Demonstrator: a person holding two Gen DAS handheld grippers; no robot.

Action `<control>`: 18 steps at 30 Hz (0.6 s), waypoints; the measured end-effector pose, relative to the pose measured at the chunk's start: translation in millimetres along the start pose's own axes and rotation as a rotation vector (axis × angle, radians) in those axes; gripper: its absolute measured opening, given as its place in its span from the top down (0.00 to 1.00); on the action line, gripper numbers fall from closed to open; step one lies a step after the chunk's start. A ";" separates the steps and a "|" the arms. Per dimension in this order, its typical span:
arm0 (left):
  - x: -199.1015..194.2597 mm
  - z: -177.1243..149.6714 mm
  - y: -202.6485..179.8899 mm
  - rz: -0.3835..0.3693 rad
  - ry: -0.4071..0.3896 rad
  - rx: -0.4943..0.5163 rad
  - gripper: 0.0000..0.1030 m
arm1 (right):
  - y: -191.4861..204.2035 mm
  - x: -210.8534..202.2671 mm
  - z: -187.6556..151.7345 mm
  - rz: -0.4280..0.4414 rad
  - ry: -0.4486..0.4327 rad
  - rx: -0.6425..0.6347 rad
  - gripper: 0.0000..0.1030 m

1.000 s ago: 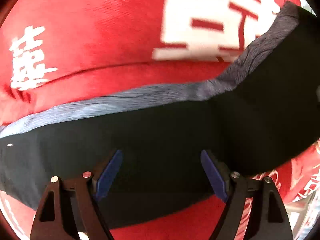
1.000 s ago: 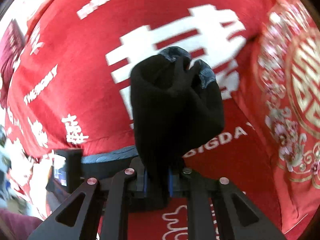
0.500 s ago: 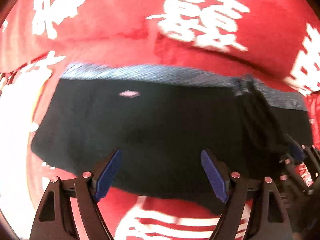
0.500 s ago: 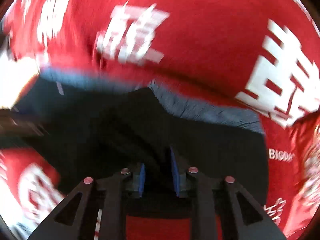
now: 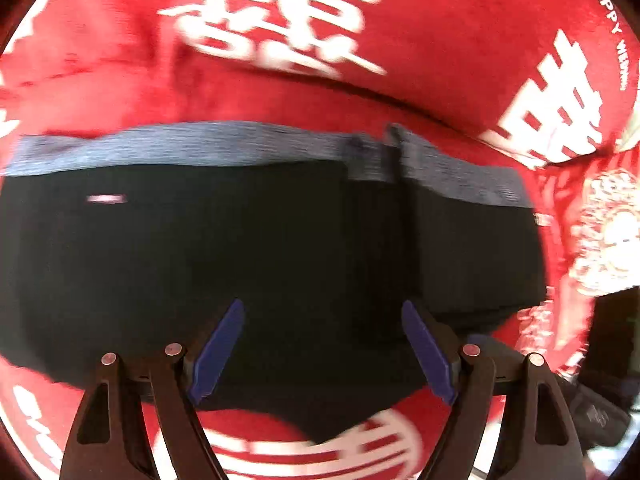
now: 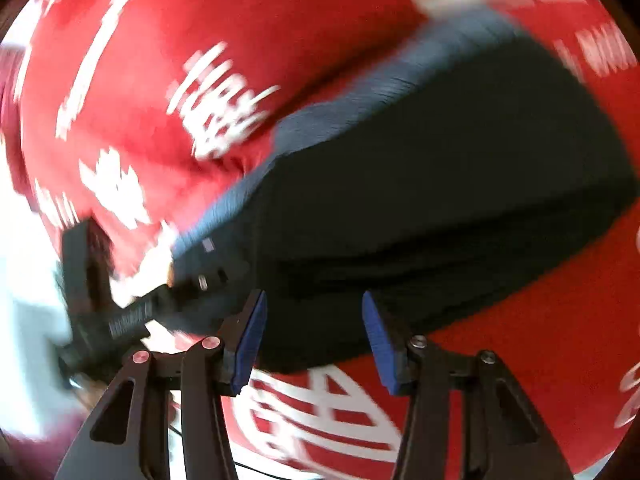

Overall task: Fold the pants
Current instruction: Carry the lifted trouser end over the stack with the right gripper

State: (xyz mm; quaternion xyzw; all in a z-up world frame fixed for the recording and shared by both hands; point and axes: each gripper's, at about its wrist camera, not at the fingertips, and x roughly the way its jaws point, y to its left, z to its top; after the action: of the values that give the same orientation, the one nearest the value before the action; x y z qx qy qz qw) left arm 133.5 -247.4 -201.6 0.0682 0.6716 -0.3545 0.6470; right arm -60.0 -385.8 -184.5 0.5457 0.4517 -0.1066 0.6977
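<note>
Black pants (image 5: pixel 280 248) lie flat on the red cloth (image 5: pixel 400 60), grey waistband (image 5: pixel 180 146) on the far side. Your left gripper (image 5: pixel 322 350) hangs over their near edge, jaws wide and empty. On the right, a fold of cloth was pinched a second ago; now your right gripper (image 6: pixel 314 340) has let it drop, jaws opening, nothing between. That fold looks laid; judge the next one.
</note>
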 end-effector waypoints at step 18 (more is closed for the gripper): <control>14.6 11.7 -32.8 -0.079 0.031 -0.040 0.41 | -45.3 8.6 26.0 0.255 -0.043 0.293 0.87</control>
State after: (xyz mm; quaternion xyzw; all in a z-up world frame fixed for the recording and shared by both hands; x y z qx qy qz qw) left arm 122.7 -283.7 -201.3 0.0341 0.6906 -0.3650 0.6235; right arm -70.8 -422.5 -221.1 0.6920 0.3433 -0.0937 0.6281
